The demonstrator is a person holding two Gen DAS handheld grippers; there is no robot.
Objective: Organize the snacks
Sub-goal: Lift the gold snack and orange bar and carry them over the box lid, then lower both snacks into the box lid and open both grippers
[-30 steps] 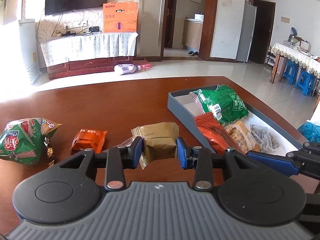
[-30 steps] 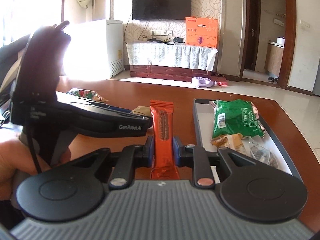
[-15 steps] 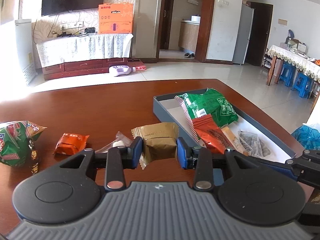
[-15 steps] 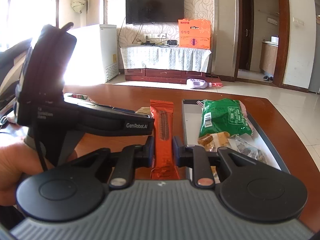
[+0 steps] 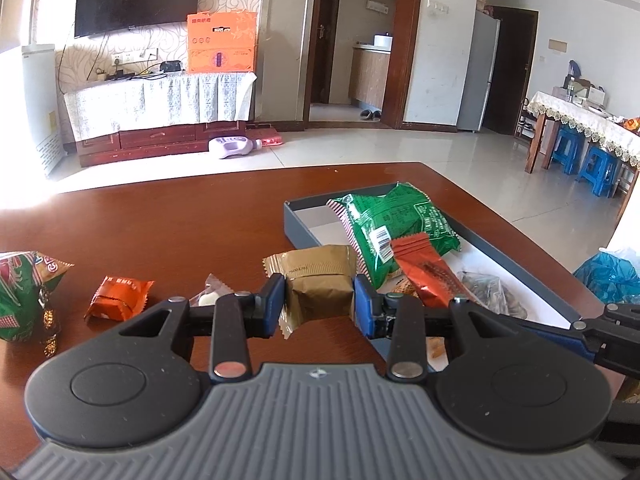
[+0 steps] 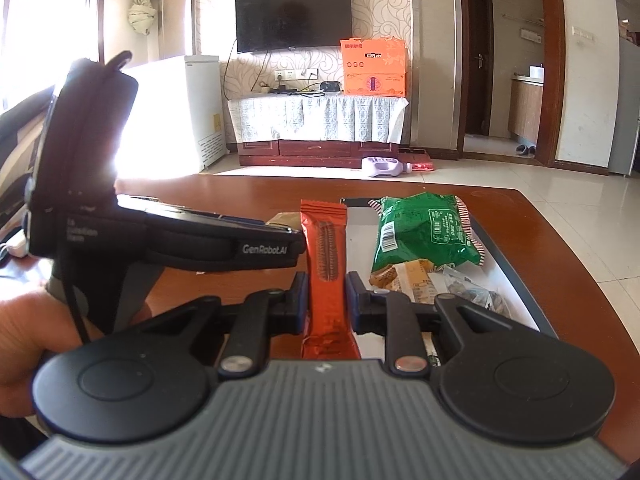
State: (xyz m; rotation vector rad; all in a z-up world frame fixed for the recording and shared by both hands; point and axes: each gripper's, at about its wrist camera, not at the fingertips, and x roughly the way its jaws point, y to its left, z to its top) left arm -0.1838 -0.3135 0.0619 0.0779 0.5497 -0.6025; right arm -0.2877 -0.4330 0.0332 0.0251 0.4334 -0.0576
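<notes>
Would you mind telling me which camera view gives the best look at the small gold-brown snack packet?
The left wrist view: the gold-brown packet sits centred and unobstructed, clamped in the left gripper. In the right wrist view only a sliver of the packet peeks out behind the left gripper's body and the orange bar held in the right gripper.

We saw a glossy wooden table point(image 5: 180, 216), crinkled foil snack wrappers point(image 5: 316, 280), and a matt cardboard-like tray point(image 5: 296, 220).
</notes>
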